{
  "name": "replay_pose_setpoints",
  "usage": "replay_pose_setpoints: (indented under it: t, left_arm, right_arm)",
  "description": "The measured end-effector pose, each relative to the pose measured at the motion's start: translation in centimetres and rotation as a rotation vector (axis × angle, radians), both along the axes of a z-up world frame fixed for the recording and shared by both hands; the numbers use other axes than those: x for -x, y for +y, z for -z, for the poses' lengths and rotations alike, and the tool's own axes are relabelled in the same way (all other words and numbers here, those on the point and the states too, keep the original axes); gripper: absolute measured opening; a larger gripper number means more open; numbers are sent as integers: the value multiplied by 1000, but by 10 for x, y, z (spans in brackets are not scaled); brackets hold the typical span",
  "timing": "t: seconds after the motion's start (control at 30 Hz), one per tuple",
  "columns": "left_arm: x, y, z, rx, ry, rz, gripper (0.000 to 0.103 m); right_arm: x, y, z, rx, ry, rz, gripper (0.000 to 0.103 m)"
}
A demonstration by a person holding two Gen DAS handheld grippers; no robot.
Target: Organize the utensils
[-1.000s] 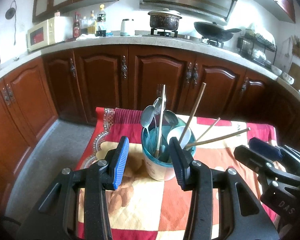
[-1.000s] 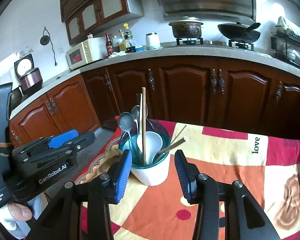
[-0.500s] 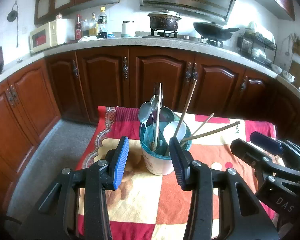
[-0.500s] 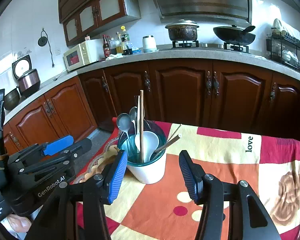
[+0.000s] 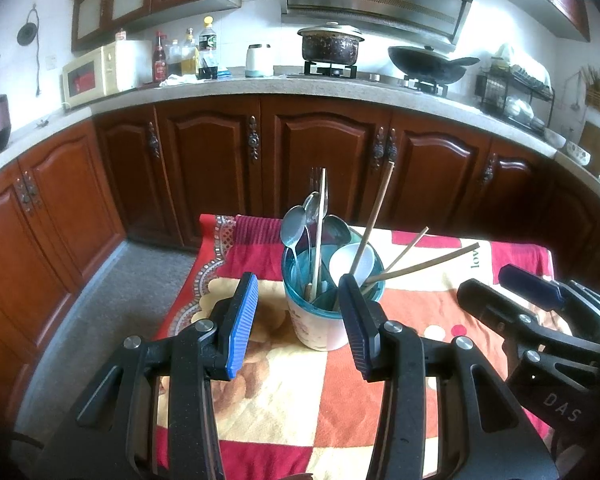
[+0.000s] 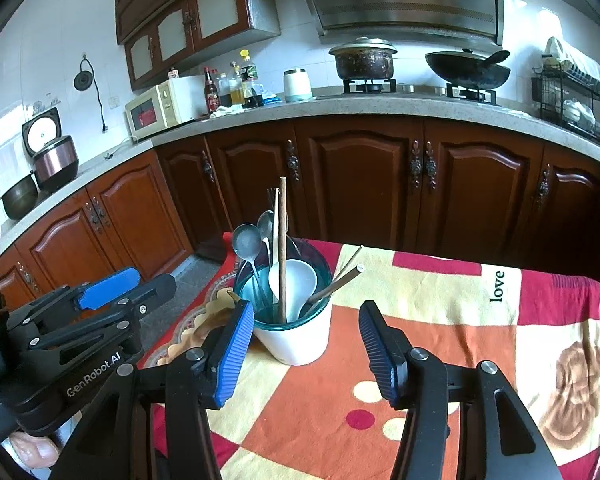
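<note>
Both tongs, left (image 5: 298, 320) and right (image 6: 306, 344), hang spread and empty before the white teal-rimmed utensil cup (image 6: 296, 336) on the patterned table (image 6: 440, 320).

Bright, soft daylight; sharp focus; heavy fisheye bending, dark vignetted corners.

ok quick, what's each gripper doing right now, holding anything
left gripper: open, holding nothing, the utensil cup sits beyond its fingers.
right gripper: open, nothing between its fingers, holding nothing.
</note>
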State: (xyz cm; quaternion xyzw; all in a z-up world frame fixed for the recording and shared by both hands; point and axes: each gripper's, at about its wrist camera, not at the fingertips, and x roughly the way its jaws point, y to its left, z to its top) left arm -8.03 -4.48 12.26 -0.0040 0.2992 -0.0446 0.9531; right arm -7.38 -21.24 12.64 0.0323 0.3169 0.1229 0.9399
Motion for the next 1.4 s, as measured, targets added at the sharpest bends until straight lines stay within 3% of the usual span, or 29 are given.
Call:
replay_pose_setpoints:
  t: [1.4]
  left_arm:
    - [1,1,-3,-2,-5,-7,41]
  right_arm:
    - [-6,-1,9,4,19,2,57]
